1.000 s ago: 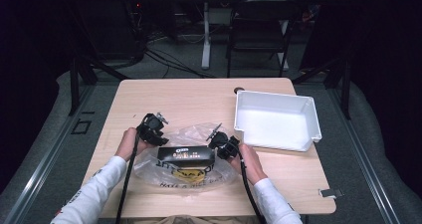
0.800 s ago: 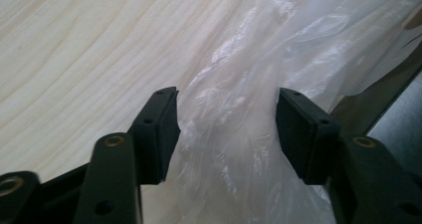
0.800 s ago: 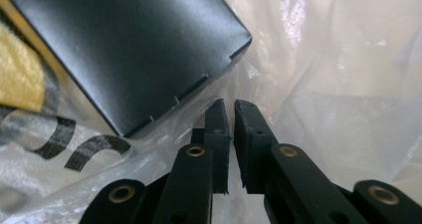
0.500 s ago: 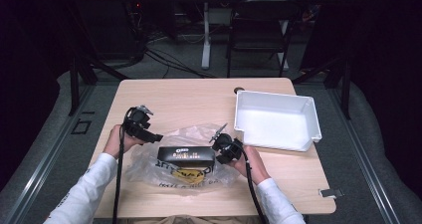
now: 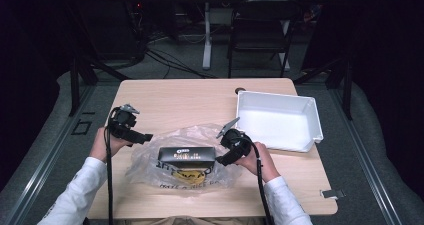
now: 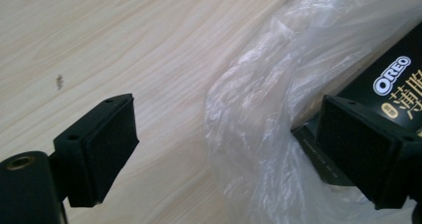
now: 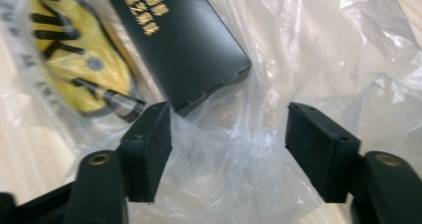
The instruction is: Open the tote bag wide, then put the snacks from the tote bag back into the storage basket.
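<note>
A black Oreo box [image 5: 186, 155] lies in a clear plastic bag [image 5: 150, 167] with a yellow print at the table's near middle. My left gripper [image 5: 146, 137] hovers off the bag's left edge. Its jaws have just been opening and stand wide apart in the left gripper view [image 6: 234, 139], with bare wood and the bag's rim [image 6: 259, 84] beneath them and nothing pressed. The right gripper [image 5: 221, 160] is at the box's right end. Its jaws have also just been opening [image 7: 229, 139]; the bag's film [image 7: 323, 50] lies under them, free of the pads, and the box [image 7: 184, 45] is just beyond.
A white empty bin [image 5: 310, 120] stands at the table's right, close behind my right hand. The wooden table [image 5: 190, 100] is bare behind the bag. A dark chair and cables stand on the floor beyond the far edge.
The left gripper let go of the bag, opened, and drew left and up away from it. The right gripper opened and lifted slightly. The bag spread flatter around the box.
</note>
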`<state>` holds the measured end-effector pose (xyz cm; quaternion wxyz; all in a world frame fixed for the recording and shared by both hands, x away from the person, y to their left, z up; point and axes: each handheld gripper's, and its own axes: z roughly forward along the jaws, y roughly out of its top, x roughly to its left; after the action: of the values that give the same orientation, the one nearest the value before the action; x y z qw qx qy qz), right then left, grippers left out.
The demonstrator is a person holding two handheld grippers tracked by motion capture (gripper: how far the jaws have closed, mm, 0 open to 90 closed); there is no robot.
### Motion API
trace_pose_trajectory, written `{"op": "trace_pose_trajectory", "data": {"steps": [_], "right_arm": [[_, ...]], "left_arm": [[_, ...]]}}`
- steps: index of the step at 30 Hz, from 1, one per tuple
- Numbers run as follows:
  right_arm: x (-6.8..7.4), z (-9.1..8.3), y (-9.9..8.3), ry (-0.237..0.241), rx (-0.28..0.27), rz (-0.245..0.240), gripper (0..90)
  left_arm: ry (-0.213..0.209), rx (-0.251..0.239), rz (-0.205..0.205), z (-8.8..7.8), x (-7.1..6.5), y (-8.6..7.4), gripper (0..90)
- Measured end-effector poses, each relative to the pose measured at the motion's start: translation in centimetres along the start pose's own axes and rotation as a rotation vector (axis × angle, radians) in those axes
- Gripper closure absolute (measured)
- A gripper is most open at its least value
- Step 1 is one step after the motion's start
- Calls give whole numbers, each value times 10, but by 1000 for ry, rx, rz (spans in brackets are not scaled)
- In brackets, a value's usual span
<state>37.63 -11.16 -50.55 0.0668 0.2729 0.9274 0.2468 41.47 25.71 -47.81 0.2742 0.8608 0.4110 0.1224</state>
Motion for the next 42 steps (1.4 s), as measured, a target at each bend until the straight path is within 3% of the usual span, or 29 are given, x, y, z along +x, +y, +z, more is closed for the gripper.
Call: {"op": "trace_pose_trajectory", "data": {"steps": [4,8,12,14,16,24,32,42], "right_arm": [[0,-4,0,16,-17,-18,244],[3,-3,1,4,5,-59,182],[7,-1,3,-2,26,-82,150],[8,-1,4,24,30,-108,142],[10,0,6,8,45,-119,122],[13,0,10,17,32,-124,100],[16,2,12,33,58,-146,47],[25,7,23,58,87,-225,15]], "left_arm": [[40,-27,-32,-6,3,-8,82],[79,-51,-64,-8,7,-17,77],[109,-44,-64,-6,9,-25,73],[109,-38,-68,-5,10,-27,74],[121,-27,-68,-5,11,-29,75],[120,-3,-62,0,11,-31,76],[112,-7,-67,0,12,-32,74],[104,3,-85,1,15,-35,69]]}}
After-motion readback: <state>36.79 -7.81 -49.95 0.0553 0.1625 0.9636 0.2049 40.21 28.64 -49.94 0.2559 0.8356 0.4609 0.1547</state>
